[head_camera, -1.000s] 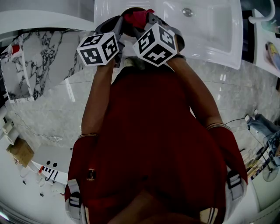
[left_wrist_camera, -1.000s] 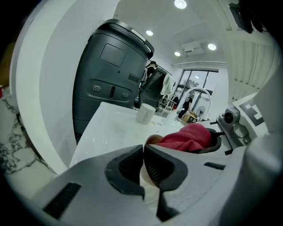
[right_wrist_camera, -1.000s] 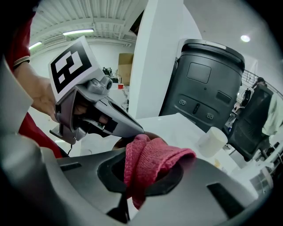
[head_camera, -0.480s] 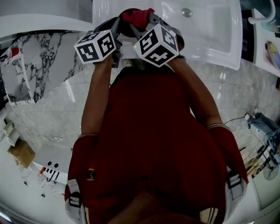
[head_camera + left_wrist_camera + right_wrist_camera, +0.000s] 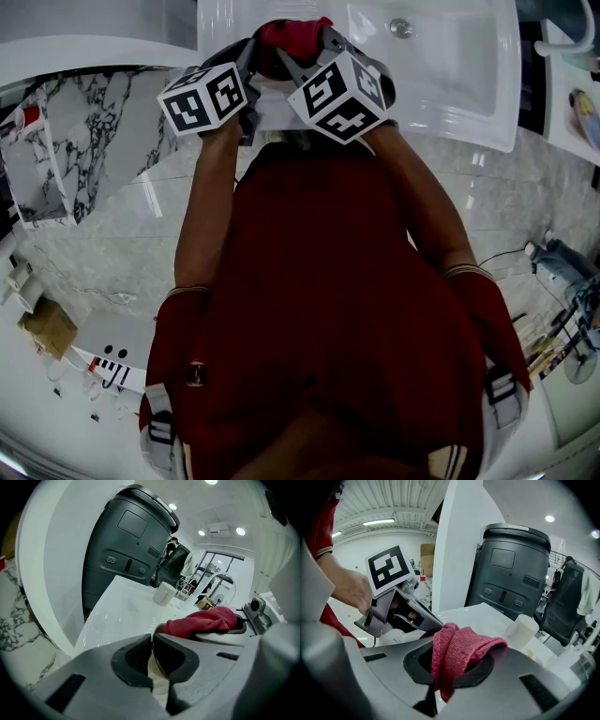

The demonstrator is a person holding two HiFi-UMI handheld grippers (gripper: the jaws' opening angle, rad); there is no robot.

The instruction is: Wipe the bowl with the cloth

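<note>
Seen from the head camera, a person in a red top holds both tools up over the left end of a white sink (image 5: 450, 75) set into a marble desk (image 5: 487, 187). At left, the left gripper (image 5: 152, 644) has its jaws clenched on the thin pale rim of the bowl (image 5: 157, 672), holding the bowl up off the desk; most of the bowl is hidden behind the jaws. Compared with a second ago, this gripper's marker cube (image 5: 204, 98) has slid slightly left and up, so the bowl has probably been shifted or turned a little. In the middle, touching the bowl's edge just beyond the left jaws, sits the bunched red cloth (image 5: 459, 651). At right, the right gripper (image 5: 445, 656) grips that cloth firmly, its jaws closed on the folds with a loose end hanging below. Its cube (image 5: 339, 94) has tilted a little in the same second, while the cloth has stayed at the top between the two tools. Small moves on both sides with cloth and bowl together suggest wiping is under way in short strokes, not finished. A white cup (image 5: 524, 631) stands well behind, untouched.
</note>
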